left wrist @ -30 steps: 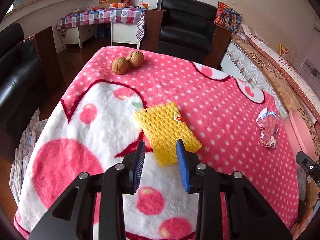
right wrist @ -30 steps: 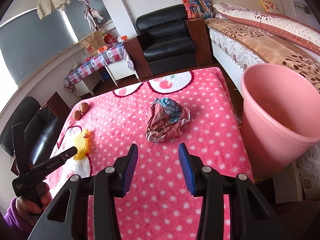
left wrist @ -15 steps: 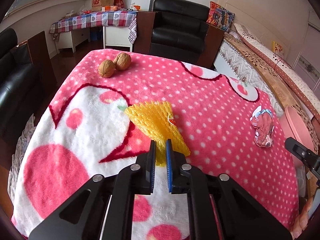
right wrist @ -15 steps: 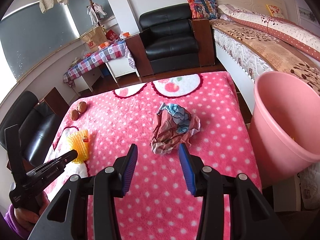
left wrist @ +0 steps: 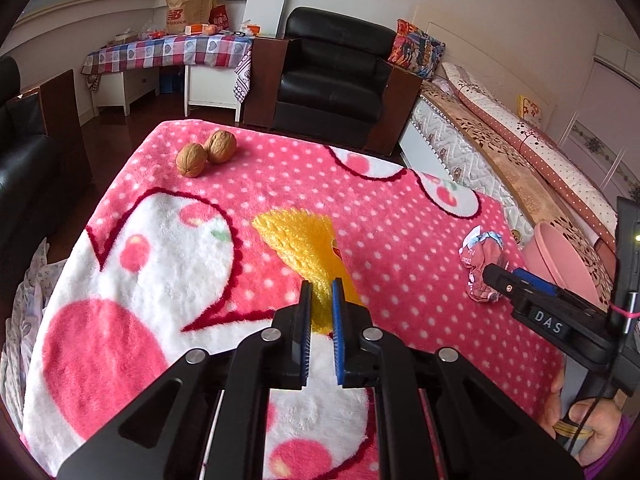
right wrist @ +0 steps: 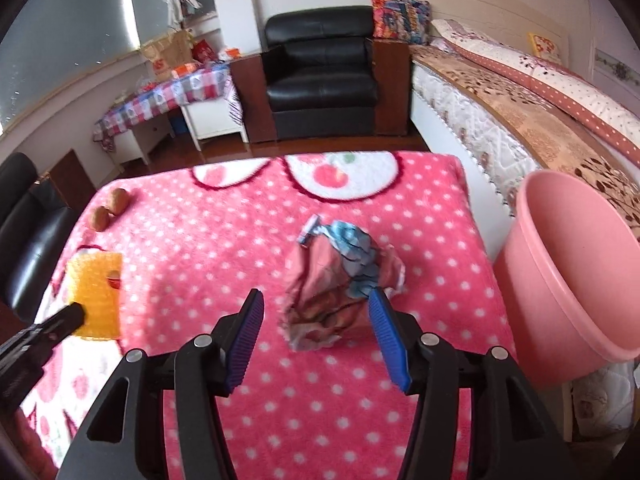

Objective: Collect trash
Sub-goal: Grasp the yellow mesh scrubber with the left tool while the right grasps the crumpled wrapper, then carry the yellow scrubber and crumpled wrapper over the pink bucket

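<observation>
Two hand-held grippers: left (left wrist: 321,294) pinches yellow foam net (left wrist: 298,236); right (right wrist: 316,322), jaws opening, seemingly straddles crumpled wrapper (right wrist: 340,276) untouched.

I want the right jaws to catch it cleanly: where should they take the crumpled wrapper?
Across the crumpled wrapper at its bulging middle, coming down from the near side. It sits as a loose upright wad, and the right gripper, jaws opening, already straddles it.
</observation>
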The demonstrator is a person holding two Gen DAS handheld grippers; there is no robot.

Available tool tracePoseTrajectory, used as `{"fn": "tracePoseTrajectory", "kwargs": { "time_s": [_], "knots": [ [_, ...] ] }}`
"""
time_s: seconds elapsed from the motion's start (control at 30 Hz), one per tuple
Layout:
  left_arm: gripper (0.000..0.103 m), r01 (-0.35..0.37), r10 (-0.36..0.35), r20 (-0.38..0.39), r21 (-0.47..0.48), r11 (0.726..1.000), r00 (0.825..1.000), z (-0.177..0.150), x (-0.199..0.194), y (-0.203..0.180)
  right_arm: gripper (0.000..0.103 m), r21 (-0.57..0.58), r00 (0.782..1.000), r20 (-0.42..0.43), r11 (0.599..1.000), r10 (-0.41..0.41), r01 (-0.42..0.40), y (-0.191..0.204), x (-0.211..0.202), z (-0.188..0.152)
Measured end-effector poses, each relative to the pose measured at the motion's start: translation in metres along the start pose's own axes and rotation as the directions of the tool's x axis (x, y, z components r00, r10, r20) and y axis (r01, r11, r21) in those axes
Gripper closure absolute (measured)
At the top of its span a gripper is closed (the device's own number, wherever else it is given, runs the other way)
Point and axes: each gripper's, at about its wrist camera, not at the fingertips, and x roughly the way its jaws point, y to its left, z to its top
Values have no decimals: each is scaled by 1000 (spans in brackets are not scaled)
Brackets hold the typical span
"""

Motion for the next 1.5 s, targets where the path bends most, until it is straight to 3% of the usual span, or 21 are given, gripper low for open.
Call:
{"fn": "tracePoseTrajectory", "kwargs": {
  "time_s": [0.1, 0.2, 0.33, 0.43, 0.83, 1.1, 1.5],
  "knots": [
    [94, 6, -6, 2, 2, 1000, 1000, 0, -2, -1, 49, 55, 999, -30, 998, 10, -9, -16, 7, -4],
    [94, 9, -9, 0, 5, 1000, 1000, 0, -1, -2, 55, 108, 997, -46, 993, 59, -54, -30, 9, -9],
    [94, 17, -17, 0, 12, 1000, 1000, 0, -1, -6, 78, 117, 991, -51, 987, 121, -114, -32, 5, -14],
    [94, 24, -25, 9, 25, 999, 1000, 1, -5, -11, 86, 90, 991, -44, 988, 128, -124, -27, -1, -17],
    [94, 60, -64, 39, 93, 994, 997, 8, -14, -45, 88, 75, 982, 45, 980, 183, -186, -34, -50, -22],
    [94, 91, -107, 75, 191, 977, 991, 15, -16, -93, 88, 94, 981, 114, 982, 156, -167, -54, -82, -21],
    [94, 160, -200, 98, 312, 936, 975, 27, -8, -175, 88, 184, 981, 181, 978, 64, -98, -119, -111, -12]
  ]
}}
